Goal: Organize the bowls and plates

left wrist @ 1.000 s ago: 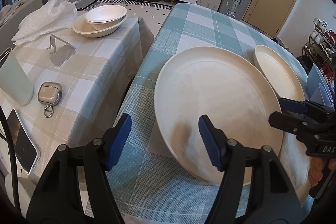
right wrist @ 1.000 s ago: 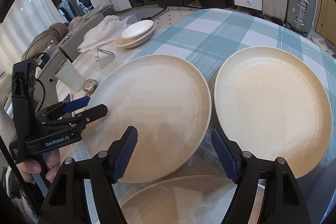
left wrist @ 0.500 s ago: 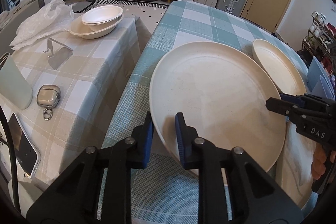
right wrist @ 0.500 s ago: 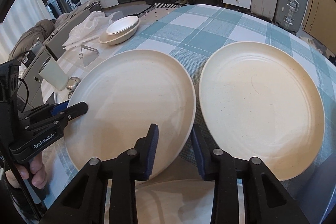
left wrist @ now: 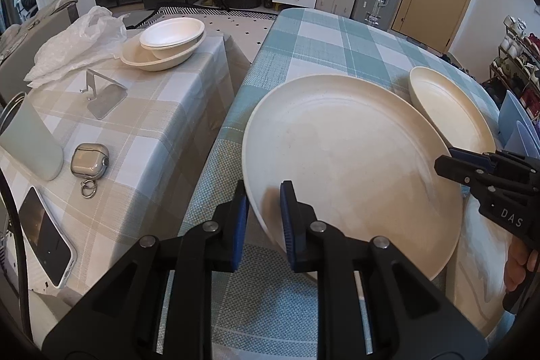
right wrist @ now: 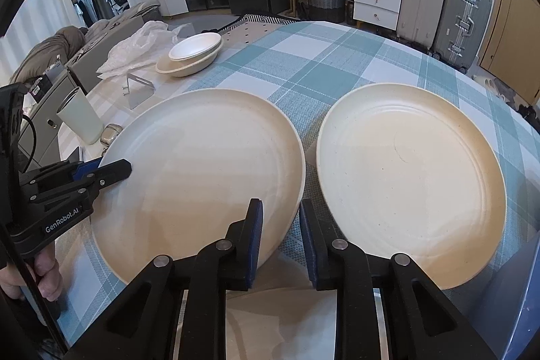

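Observation:
A large cream plate lies on the teal checked table. My left gripper is shut on its near left rim, one pad above and one below. It shows in the right wrist view as the left gripper. My right gripper grips the opposite rim, its jaws closing the last bit with the rim between the pads. A second cream plate lies flat just to the right. A third plate lies under my right gripper.
The beige checked side table holds two stacked bowls, a crumpled plastic bag, a metal phone stand, a pale cup, an earbuds case and a phone. Blue items stand at the right.
Both grippers went from wide open to closed on opposite rims of the left plate. Neither hand has moved away.

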The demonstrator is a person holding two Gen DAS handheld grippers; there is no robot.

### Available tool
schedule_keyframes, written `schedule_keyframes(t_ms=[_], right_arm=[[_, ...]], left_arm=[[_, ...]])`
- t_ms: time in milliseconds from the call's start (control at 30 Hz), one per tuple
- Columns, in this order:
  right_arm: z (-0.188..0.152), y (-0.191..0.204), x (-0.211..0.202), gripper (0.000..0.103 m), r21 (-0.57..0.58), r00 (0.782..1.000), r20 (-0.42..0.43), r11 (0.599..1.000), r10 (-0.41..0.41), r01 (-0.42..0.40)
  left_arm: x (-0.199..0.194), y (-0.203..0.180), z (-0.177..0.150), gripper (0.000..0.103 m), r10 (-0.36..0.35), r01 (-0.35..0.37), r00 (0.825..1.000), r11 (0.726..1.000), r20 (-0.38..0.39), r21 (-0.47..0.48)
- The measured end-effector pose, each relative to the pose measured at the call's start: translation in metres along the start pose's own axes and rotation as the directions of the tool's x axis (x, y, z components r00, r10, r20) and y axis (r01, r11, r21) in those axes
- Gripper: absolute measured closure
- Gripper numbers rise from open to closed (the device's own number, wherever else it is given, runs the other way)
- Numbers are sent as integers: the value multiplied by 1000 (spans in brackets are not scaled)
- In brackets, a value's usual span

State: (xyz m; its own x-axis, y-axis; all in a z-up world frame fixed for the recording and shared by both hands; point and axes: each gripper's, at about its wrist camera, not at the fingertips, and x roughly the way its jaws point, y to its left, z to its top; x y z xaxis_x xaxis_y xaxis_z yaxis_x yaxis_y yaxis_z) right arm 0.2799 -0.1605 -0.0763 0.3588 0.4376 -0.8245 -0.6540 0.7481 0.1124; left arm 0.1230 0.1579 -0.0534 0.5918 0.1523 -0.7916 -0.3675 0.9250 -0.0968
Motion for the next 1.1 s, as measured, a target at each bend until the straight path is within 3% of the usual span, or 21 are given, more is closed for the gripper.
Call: schedule_keyframes(t_ms=[633, 1100], right_arm=[[0, 2, -30, 80, 3, 998, 68, 1000, 6, -6], [-11, -8, -73, 80, 46, 993, 117, 999, -17, 12]], left_arm=[[-35, -11, 5, 87, 1, -4, 998, 1000, 68, 29], [-69, -40, 3, 86, -46, 36, 994, 995, 102, 94]])
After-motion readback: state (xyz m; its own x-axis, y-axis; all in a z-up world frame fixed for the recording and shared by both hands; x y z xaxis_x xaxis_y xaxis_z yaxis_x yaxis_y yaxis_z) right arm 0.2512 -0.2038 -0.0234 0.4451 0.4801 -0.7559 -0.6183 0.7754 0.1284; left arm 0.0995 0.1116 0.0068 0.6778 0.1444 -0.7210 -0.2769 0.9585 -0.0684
